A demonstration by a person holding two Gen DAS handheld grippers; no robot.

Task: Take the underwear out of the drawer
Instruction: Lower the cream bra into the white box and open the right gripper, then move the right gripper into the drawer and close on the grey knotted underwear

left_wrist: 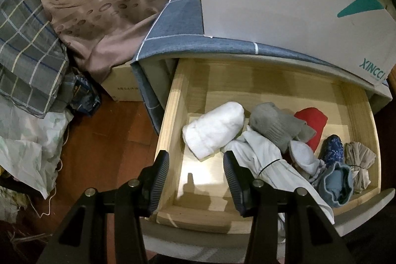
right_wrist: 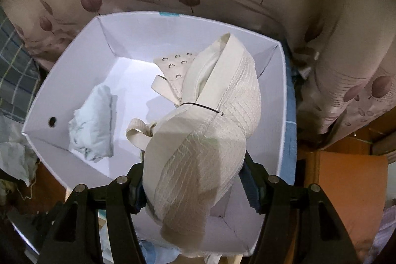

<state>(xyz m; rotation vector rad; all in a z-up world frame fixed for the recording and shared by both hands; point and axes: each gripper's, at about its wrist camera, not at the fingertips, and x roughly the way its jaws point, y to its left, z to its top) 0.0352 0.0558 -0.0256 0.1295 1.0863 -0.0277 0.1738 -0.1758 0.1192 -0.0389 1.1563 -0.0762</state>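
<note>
The biggest worry sat with the right gripper (right_wrist: 195,180): its jaws were clamped about halfway on a cream bra (right_wrist: 210,130), bundled with a thin black band, and most of that bundle bulged forward over the white box (right_wrist: 74,61) with a strap loop dangling free. In my judgement, a loose pinch on such padded fabric could let it slide out early, or the strap could catch on the box wall and drag the light box askew on its perch. One pale blue folded garment (right_wrist: 92,120) already lay on the box floor, to the left.

Next, the left gripper (left_wrist: 195,180) hung wide open and empty above the near left corner of the drawer (left_wrist: 170,115), one finger outside the side wall. A straight drop from there could have struck wood, not cloth.

Smaller still: the white striped bundle (left_wrist: 262,160) trailed over the drawer's front edge and could have snagged.

The count, one drawer and one box aside: I made out eight pieces left inside. These were one white roll (left_wrist: 212,130), one grey (left_wrist: 274,125), one red (left_wrist: 314,123), one navy patterned (left_wrist: 331,147), one beige tied (left_wrist: 358,160), one light blue (left_wrist: 336,184), one small white sock-like piece (left_wrist: 304,157), plus that striped bundle.
</note>
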